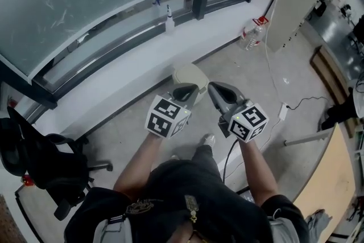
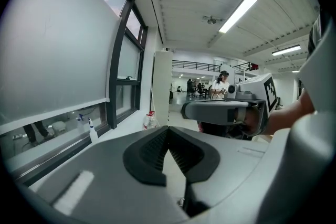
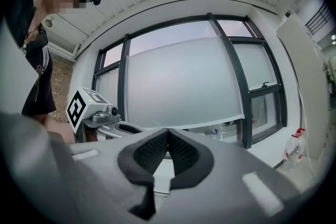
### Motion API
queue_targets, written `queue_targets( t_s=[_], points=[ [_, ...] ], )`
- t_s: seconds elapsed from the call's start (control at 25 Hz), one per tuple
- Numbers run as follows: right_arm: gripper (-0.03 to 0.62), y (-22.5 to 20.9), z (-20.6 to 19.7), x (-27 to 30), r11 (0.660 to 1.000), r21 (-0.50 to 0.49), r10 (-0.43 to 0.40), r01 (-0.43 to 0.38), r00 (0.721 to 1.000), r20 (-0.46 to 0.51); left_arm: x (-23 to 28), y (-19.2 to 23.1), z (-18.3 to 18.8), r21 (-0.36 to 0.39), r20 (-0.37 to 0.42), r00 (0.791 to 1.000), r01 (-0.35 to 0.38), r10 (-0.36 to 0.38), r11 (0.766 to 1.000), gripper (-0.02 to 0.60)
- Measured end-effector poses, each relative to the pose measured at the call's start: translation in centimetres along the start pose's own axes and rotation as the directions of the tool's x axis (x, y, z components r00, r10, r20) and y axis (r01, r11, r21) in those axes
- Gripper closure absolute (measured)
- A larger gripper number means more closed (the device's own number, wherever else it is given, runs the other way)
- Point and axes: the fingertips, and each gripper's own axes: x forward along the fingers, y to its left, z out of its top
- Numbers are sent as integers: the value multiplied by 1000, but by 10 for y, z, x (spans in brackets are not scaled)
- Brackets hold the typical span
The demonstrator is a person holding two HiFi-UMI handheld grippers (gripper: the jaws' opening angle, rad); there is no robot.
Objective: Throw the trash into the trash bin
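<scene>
The left gripper is keeping its fingers clenched tip to tip with nothing between them, and the right gripper is doing the same. Both are being held side by side, close but apart, in front of the person's chest. Each marker cube is showing only black-and-white square patterns, no words.

The trash bin, a beige round-topped container, is sitting on the floor just beyond the left gripper's fingers, near the foot of the white wall under the window. I cannot see any trash.

A spray bottle is standing on the window ledge. A clear bottle with a red cap and label is standing on the floor by a white panel; its print is too small to read.

Bare floor is lying open around the bin and toward the wall. A black office chair is crowding the left side. At the right, a wooden desk is running along its curved edge, and a cable with a white plug block is trailing across the floor beside the right gripper.
</scene>
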Motion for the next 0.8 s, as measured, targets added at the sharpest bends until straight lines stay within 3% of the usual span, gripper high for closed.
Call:
queue_targets(
  t_s=[0.8],
  points=[
    [591,16,29,2,1000,-18,-1,1,1000,17,-20,3,32,5,89,996,-8,7,1000,580]
  ],
)
